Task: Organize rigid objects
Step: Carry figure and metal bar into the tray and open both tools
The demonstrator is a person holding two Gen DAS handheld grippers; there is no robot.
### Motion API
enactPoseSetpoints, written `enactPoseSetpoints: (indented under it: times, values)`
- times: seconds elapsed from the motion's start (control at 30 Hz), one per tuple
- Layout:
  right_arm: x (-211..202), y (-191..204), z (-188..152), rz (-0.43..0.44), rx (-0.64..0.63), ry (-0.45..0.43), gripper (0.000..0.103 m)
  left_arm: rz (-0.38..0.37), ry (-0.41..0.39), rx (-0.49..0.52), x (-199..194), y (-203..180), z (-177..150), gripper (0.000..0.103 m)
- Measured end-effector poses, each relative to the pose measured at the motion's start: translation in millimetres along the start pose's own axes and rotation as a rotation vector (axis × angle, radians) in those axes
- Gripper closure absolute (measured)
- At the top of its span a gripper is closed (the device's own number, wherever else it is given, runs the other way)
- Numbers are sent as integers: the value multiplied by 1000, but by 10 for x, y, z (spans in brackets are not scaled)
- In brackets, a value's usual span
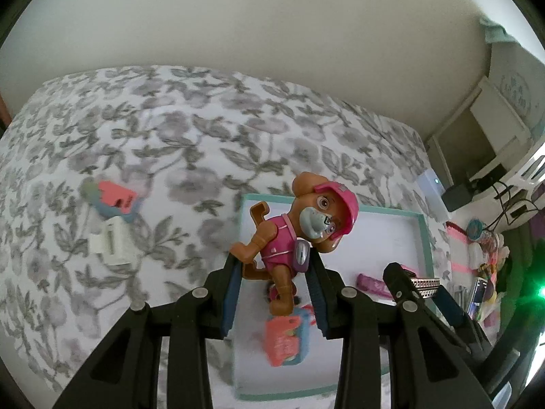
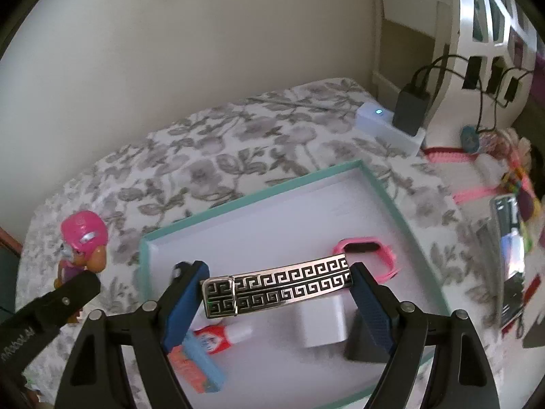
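Left wrist view: the left gripper has the toy pup figure pinched at its body and legs between the blue pads, held up above the near-left corner of the teal-rimmed tray. Over to the right wrist view, and the right gripper is clamped end to end on the metal bracelet with the Greek-key pattern, also over the tray, nearer its front edge.

Both are mid-carry by the look of it, and the tray seems to be the drop zone. Already lying in it: a pink watch band, a white charger block, a small glue tube and an orange-and-blue pack. The back half is bare, so the smart play is to lower each piece low over that open floor before letting go, keeping the two grippers apart.

Fingers: the left pair is moderately spread, gripping the figure; the right pair is spread wide, spanning the bracelet's whole length. Outside the tray on the floral bedspread, to its left, a white block and another orange pack wait.
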State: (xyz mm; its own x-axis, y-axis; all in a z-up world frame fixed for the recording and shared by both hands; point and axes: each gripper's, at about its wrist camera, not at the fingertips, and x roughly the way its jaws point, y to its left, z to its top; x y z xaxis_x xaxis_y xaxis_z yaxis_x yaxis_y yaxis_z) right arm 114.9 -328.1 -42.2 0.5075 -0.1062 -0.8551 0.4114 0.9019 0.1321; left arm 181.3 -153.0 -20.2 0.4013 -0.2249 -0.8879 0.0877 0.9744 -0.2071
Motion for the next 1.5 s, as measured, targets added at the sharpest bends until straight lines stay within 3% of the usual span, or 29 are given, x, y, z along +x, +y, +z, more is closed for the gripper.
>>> enactPoseSetpoints:
  times: [0.3, 0.57, 0.97, 1.5]
  values:
    - [196, -183, 24, -81, 27, 49, 18, -13, 4, 33, 235, -351, 38, 64]
    - [327, -197, -34, -117, 4, 86, 17, -31, 72, -3, 573, -272, -74, 64]
    - [413, -136, -109, -124, -33, 119, 17, -65, 89, 16, 597, -293, -105, 65]
    - [489, -94, -142, -135, -64, 144, 17, 39, 86, 16, 562, -189, -84, 61]
